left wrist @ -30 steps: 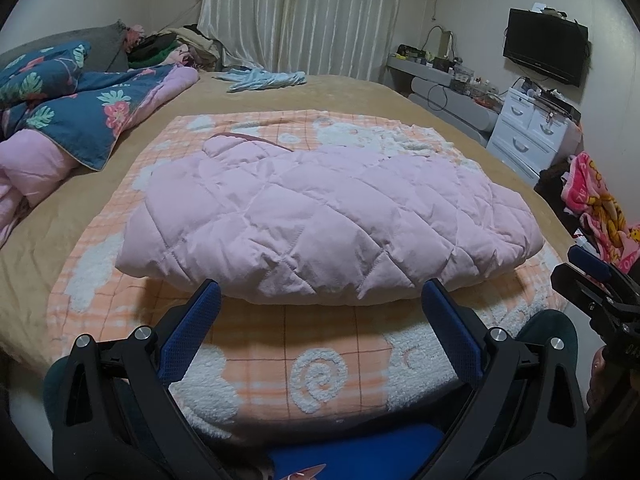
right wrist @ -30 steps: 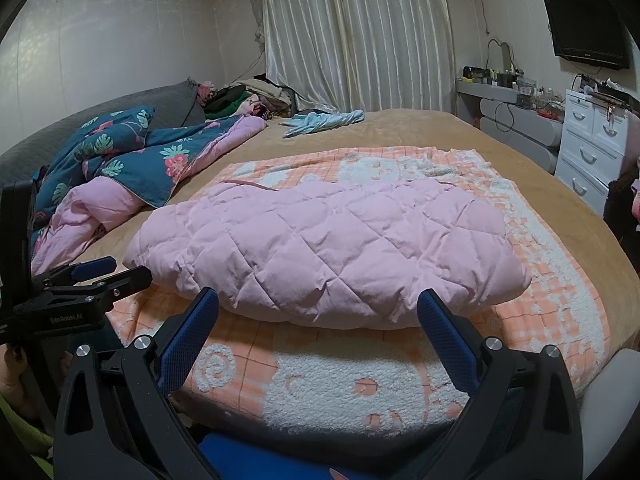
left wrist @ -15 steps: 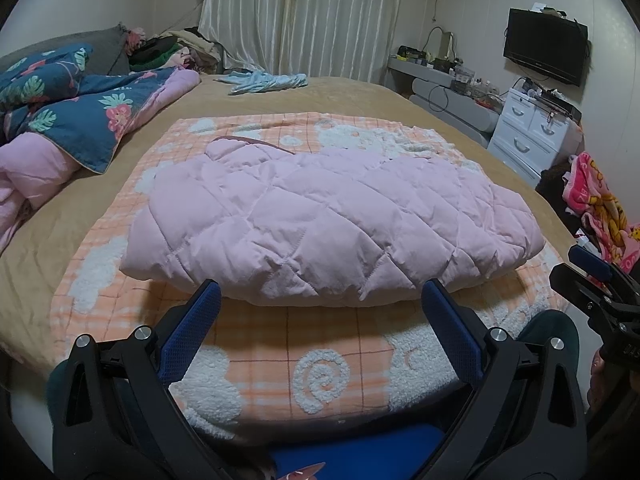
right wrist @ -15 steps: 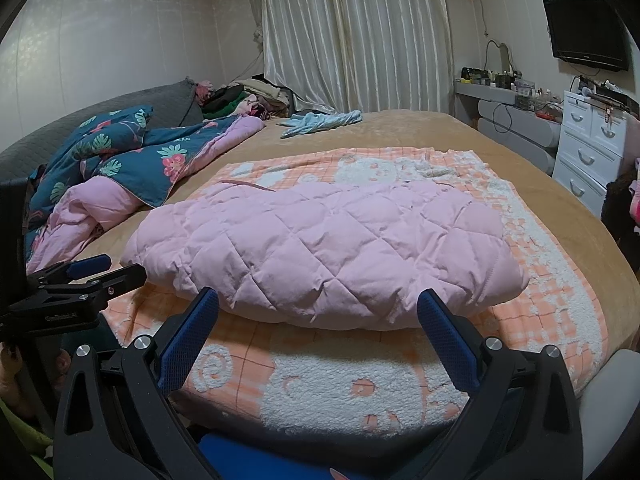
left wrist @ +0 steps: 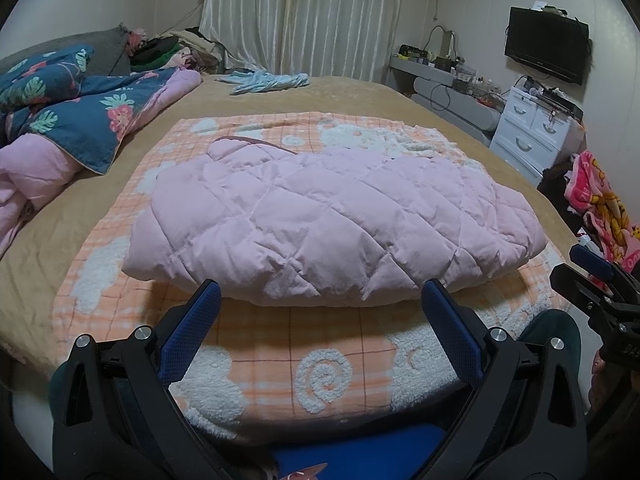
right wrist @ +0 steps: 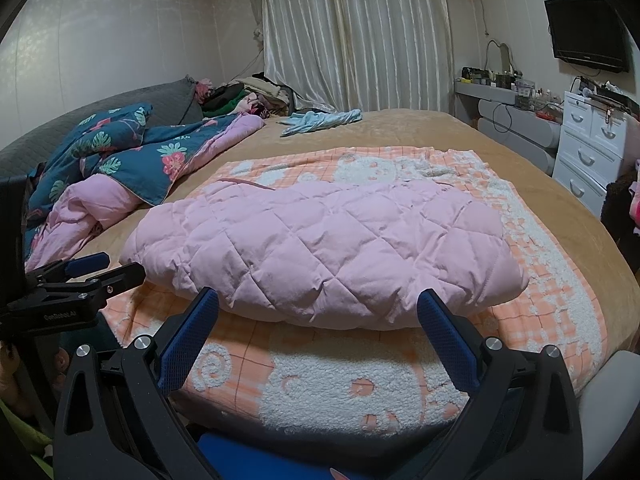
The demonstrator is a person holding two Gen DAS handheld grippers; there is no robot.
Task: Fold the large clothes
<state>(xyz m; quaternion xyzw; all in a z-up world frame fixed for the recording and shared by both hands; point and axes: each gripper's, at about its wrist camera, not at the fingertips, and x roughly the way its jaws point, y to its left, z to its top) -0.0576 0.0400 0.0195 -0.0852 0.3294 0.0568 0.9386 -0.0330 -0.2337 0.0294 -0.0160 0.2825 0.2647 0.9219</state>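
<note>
A pink quilted jacket [left wrist: 320, 216] lies folded into a long bundle on an orange-and-white checked blanket [left wrist: 280, 344] on the bed; it also shows in the right wrist view [right wrist: 320, 248]. My left gripper [left wrist: 320, 300] is open and empty, held just short of the bundle's near edge. My right gripper [right wrist: 318, 308] is open and empty, also just before the near edge. The right gripper shows at the right edge of the left wrist view [left wrist: 592, 276]; the left gripper shows at the left of the right wrist view [right wrist: 88, 276].
A blue floral duvet [left wrist: 80, 120] with pink lining is heaped at the left. A light blue garment [left wrist: 268, 82] lies at the far side of the tan bed. White drawers [left wrist: 536, 136], a desk and a wall TV [left wrist: 546, 50] stand at the right.
Both grippers have drifted slightly; the view shifts a little toward the right and the jacket sits a bit lower in frame. The jacket has not moved.
</note>
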